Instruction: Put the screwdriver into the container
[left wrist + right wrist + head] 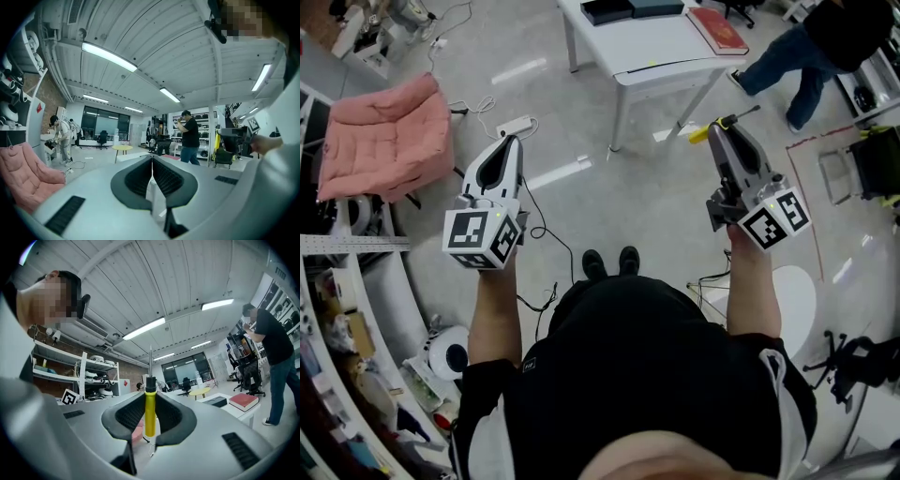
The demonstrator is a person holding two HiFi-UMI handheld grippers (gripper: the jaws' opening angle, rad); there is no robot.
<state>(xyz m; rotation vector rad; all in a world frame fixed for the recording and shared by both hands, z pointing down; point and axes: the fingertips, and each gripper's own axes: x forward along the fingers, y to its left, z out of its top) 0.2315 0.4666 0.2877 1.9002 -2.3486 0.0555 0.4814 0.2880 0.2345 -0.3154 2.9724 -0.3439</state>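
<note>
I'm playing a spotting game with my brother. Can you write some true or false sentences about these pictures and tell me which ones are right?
1. The right gripper holds a yellow screwdriver. True.
2. The left gripper holds a red book. False: its jaws are together with nothing between them. The red book lies on the white table.
3. A pink chair stands on the floor to the person's left. True.
4. The screwdriver lies on the floor. False: it is clamped between the right gripper's jaws, up in the air.
5. Nobody else is in the room. False: another person in jeans stands near the white table.
</note>
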